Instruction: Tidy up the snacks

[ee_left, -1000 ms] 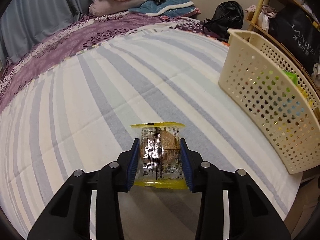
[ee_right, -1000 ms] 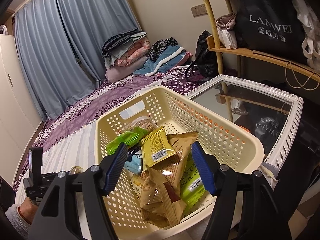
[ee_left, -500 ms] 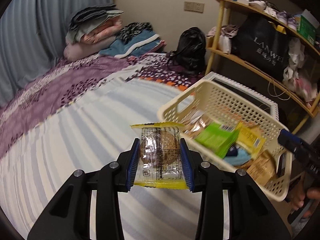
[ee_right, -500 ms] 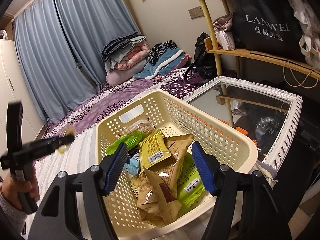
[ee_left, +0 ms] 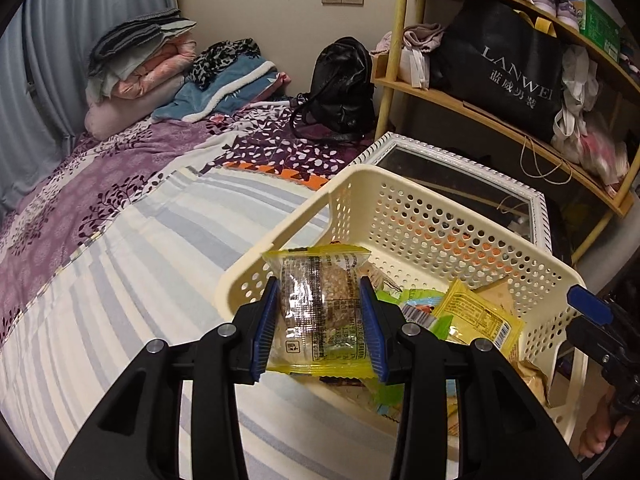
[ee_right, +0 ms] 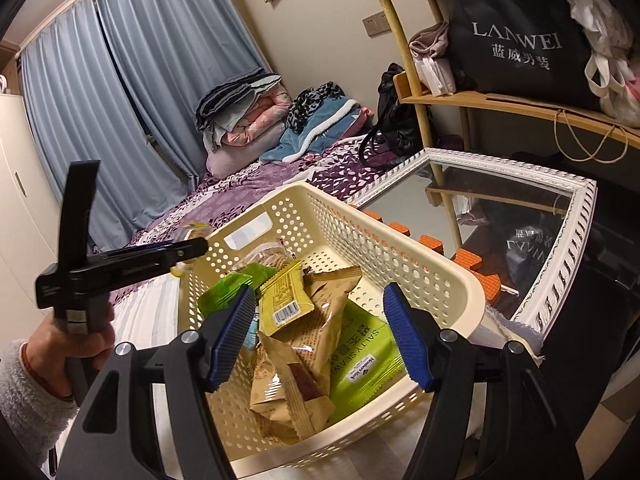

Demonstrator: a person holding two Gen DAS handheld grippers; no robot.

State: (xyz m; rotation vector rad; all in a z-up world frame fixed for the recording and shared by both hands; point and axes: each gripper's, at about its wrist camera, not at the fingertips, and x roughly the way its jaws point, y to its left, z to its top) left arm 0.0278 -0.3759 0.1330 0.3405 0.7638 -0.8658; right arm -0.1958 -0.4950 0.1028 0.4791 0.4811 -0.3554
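My left gripper (ee_left: 320, 320) is shut on a clear, yellow-edged snack packet (ee_left: 318, 312) with a round grain cake inside. It holds the packet just over the near rim of a cream perforated basket (ee_left: 440, 216). The basket holds several snack packs, among them a yellow one (ee_left: 476, 314) and green ones. In the right wrist view my right gripper (ee_right: 320, 336) is open and empty, hovering over the basket (ee_right: 420, 264) and its packets (ee_right: 316, 332). The left gripper (ee_right: 160, 256) shows there at the basket's left end.
The basket sits at the edge of a bed with a striped sheet (ee_left: 140, 280) and purple blanket (ee_left: 100, 184). A white-framed mirror (ee_left: 480, 176) lies beyond it. A wooden shelf (ee_left: 500, 92) with a black bag stands behind. Folded bedding (ee_left: 140, 68) lies at the bed's far end.
My left gripper has swung right and forward with the packet, from over the open sheet to over the basket's rim. The right gripper has stayed open above the basket.
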